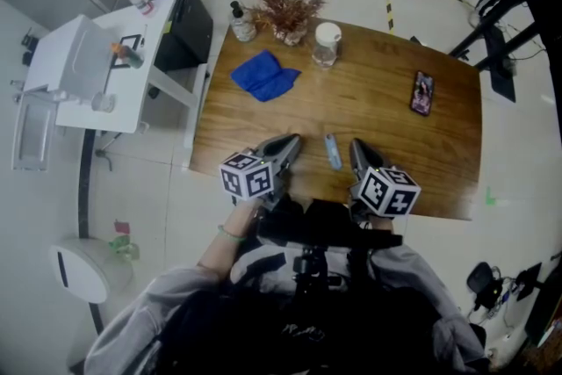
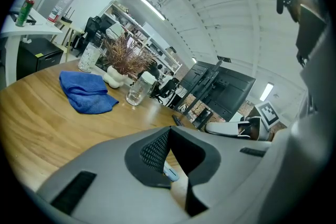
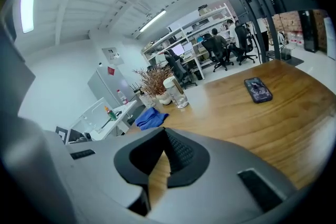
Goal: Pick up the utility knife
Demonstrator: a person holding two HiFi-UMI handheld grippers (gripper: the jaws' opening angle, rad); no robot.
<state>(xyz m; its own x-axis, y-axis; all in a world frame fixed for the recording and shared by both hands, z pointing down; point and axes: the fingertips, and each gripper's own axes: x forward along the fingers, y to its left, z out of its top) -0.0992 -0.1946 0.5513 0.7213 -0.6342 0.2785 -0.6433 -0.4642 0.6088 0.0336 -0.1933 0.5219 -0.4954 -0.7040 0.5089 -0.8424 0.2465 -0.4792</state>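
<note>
The utility knife (image 1: pixel 332 151), small and light blue, lies flat on the wooden table (image 1: pixel 378 114) near its front edge. It sits between my two grippers and touches neither. My left gripper (image 1: pixel 291 141) is just left of it with its jaws shut and nothing in them. In the left gripper view a bit of the knife (image 2: pixel 170 172) shows through the gap under the closed tips (image 2: pixel 168 129). My right gripper (image 1: pixel 356 146) is just right of the knife, lifted off the table and shut on nothing. Only bare wood shows below its tips (image 3: pixel 164 131).
A blue cloth (image 1: pixel 263 75) lies at the table's back left. A dried plant in a vase (image 1: pixel 288 9), a pump bottle (image 1: pixel 241 22) and a lidded glass jar (image 1: pixel 326 44) stand along the far edge. A phone (image 1: pixel 421 92) lies at the right. A white side table (image 1: pixel 97 66) stands left.
</note>
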